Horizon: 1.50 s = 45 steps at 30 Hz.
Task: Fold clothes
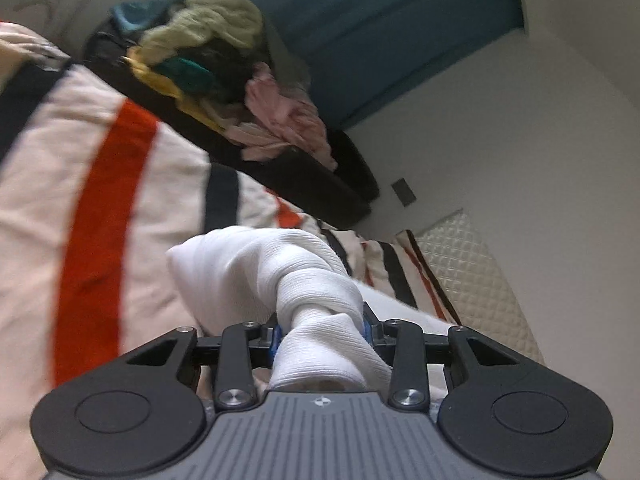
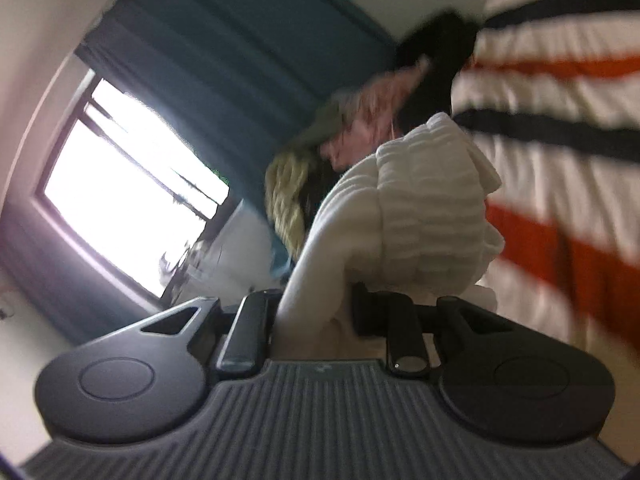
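Note:
In the left wrist view my left gripper is shut on a white ribbed garment, bunched and twisted between the fingers, held above the striped bedspread. In the right wrist view my right gripper is shut on white ribbed fabric, which bulges in front of the fingers and hides their tips. Whether both hold the same garment I cannot tell. Both views are tilted and blurred.
A dark basket with a pile of clothes, yellow-green, pink and teal, sits on the bedspread. Behind it hang blue curtains. The right wrist view shows the pile, a bright window and the bedspread.

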Tool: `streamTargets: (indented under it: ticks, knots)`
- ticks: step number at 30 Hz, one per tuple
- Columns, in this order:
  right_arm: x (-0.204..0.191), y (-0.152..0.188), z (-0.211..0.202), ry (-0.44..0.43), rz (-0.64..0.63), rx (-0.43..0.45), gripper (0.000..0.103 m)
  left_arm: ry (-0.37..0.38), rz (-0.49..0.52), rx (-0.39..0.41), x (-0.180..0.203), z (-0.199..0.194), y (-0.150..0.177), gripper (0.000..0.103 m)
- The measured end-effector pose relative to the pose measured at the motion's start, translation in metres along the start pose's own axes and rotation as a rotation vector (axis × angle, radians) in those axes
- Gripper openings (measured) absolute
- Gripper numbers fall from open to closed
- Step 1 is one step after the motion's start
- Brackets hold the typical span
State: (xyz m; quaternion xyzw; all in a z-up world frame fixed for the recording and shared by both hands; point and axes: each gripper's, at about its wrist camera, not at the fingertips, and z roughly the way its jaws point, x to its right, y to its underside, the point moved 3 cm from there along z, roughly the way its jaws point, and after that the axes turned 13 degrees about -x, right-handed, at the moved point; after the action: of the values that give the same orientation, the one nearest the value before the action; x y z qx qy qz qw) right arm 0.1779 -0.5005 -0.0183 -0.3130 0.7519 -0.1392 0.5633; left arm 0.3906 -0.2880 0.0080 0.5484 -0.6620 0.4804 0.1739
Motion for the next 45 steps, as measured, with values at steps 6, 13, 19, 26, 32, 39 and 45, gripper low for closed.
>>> streamTargets:
  ticks: [6,13,19,26,32,39,45]
  knots:
    - [0.056,-0.037,0.047,0.076,-0.092,0.132,0.026,-0.023,0.075,-0.019,-0.018,0.121,-0.043,0.037]
    - [0.146,0.016,0.079,0.203,-0.023,0.064,0.026,-0.047,0.093,-0.147,-0.088,0.181,0.001,0.044]
    - [0.168,0.07,0.066,0.329,0.026,-0.052,0.036,-0.222,0.237,-0.234,-0.097,0.184,0.045,0.061]
    - [0.139,0.087,0.027,0.472,0.105,-0.145,0.041,-0.402,0.384,-0.26,-0.033,0.136,0.079,0.079]
    - [0.071,0.088,-0.02,0.447,-0.012,-0.154,0.04,-0.422,0.448,-0.217,0.045,0.07,0.102,0.08]
    - [-0.017,0.09,-0.085,0.447,-0.243,-0.128,0.041,-0.435,0.597,-0.145,0.128,-0.02,0.137,0.083]
    - [-0.067,0.102,-0.145,0.402,-0.329,-0.075,0.061,-0.41,0.653,-0.045,0.171,-0.099,0.172,0.091]
